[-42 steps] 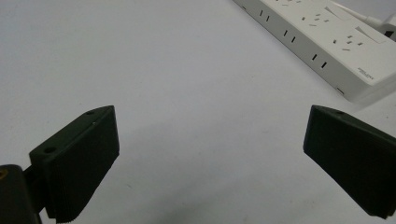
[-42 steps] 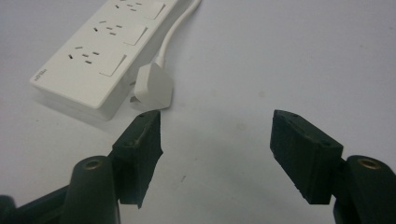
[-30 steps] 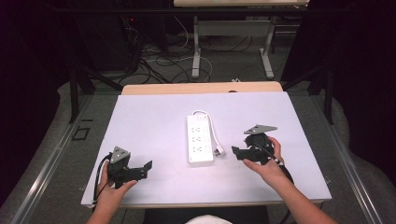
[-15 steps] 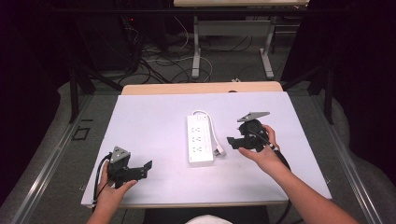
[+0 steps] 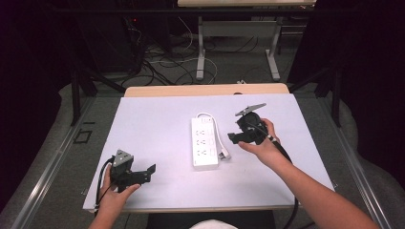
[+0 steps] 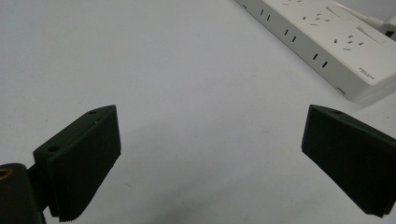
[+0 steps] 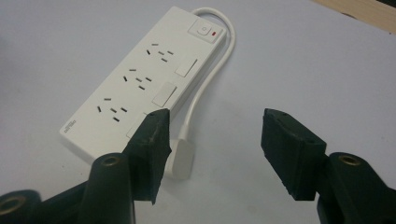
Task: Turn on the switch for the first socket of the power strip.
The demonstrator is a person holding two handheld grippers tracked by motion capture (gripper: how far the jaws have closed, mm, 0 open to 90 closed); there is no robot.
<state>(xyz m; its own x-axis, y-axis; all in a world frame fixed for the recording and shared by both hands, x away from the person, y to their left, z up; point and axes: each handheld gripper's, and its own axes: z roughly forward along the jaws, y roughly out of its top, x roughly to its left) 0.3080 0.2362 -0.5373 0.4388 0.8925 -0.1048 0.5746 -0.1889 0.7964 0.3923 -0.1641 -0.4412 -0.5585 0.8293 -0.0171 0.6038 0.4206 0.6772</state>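
Observation:
A white power strip (image 5: 204,143) lies at the middle of the white table (image 5: 153,119), its cord (image 5: 217,129) looping along its right side to a white plug (image 5: 223,155). My right gripper (image 5: 234,138) hovers just right of the strip, open, jaws pointing at it. In the right gripper view the strip (image 7: 140,79) and the plug (image 7: 183,158) lie just ahead of the right gripper (image 7: 215,149), with nothing between the jaws. My left gripper (image 5: 149,172) rests near the front left, open and empty. In the left gripper view the left gripper (image 6: 210,163) stands wide, with the strip (image 6: 327,37) far off at upper right.
A wooden tabletop edge (image 5: 191,89) shows behind the white surface. Beyond it are desk legs (image 5: 200,52) and loose cables (image 5: 162,62) on the floor. Metal rails (image 5: 47,167) run along both sides of the table.
My right gripper has moved left and away from the person, closer to the power strip's cord side. The left gripper has stayed put.

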